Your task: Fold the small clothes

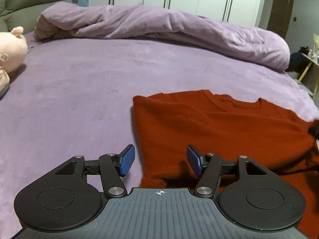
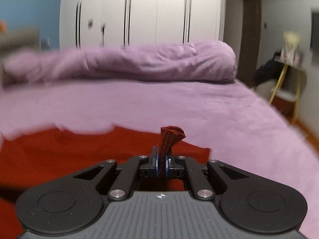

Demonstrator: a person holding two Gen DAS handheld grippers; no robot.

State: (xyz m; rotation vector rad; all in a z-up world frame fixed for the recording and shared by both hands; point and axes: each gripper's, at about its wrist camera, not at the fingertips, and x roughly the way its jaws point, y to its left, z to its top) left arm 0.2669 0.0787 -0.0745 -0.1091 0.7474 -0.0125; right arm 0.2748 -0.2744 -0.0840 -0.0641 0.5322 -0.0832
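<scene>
A red knit sweater (image 1: 219, 127) lies flat on the purple bed sheet (image 1: 79, 99), collar toward the far side. My left gripper (image 1: 160, 162) hangs open over the sweater's near left edge, its blue pads (image 1: 127, 160) wide apart with nothing between them. In the right wrist view my right gripper (image 2: 161, 164) is shut on a pinched ribbed fold (image 2: 170, 136) of the red sweater (image 2: 59, 155), which sticks up past the fingertips. The rest of the sweater spreads to the left below it. That view is blurred.
A rolled purple duvet (image 1: 159, 25) lies across the far side of the bed. A pink plush toy (image 1: 10, 53) rests at the left edge. White wardrobe doors (image 2: 139, 14) stand behind the bed. A yellow-legged side table (image 2: 287, 79) stands at the right.
</scene>
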